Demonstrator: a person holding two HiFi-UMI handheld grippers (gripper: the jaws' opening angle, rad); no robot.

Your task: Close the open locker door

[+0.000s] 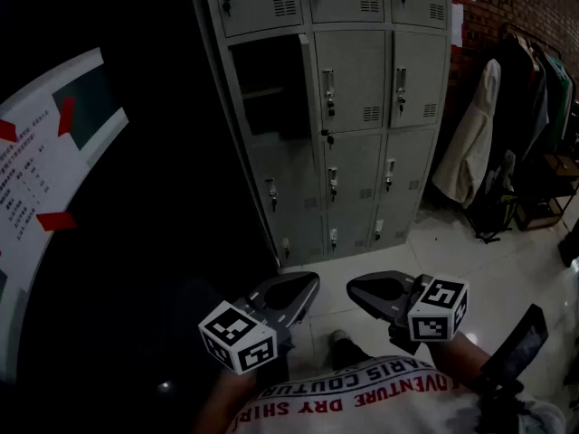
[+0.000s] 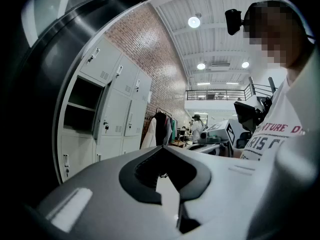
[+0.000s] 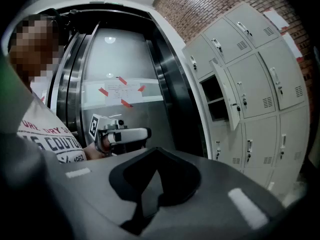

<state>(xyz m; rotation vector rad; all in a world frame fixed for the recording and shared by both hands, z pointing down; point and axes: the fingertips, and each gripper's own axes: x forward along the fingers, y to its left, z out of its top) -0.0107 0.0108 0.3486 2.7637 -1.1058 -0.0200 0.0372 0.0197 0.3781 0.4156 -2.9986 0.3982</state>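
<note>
Fingers of the left gripper (image 1: 312, 283) and right gripper (image 1: 353, 289) are pressed together, empty. Well apart ahead of them, the grey metal locker door (image 1: 308, 84) stands swung outward from a dark compartment in the grey locker bank's (image 1: 362, 107) 2nd row.

the pale glossy tiled floor (image 1: 452, 256) carries the grey locker cabinet (image 1: 362, 89) at twelve o'clock and a clothes rack (image 1: 536, 125) at three o'clock.
</note>
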